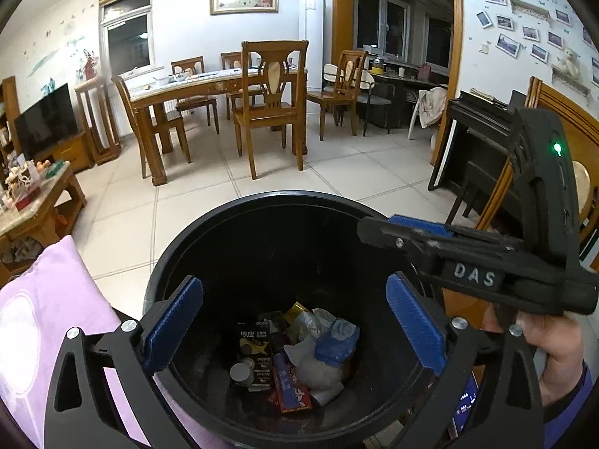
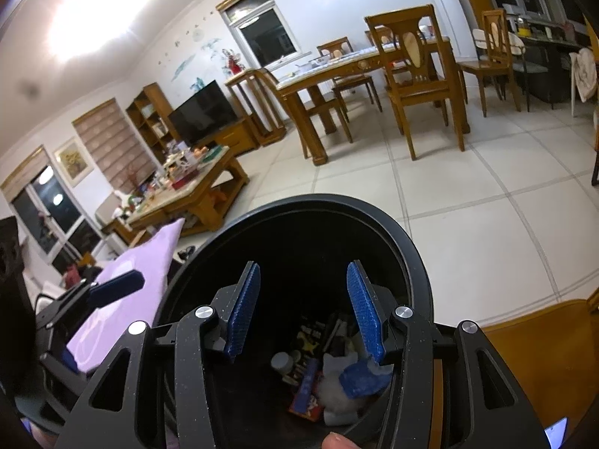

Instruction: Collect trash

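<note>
Hovering over the black bin (image 1: 262,202), both spread grippers, left (image 1: 295,323) and right (image 2: 303,308), trash (image 1: 295,355) heaped directly below.

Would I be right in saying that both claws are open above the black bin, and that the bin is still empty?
Not quite: the bin is not empty. The left wrist view shows trash at its bottom, including wrappers, a battery card and crumpled tissue. The rest holds: the left claw and the right claw are both open above the black bin.
</note>
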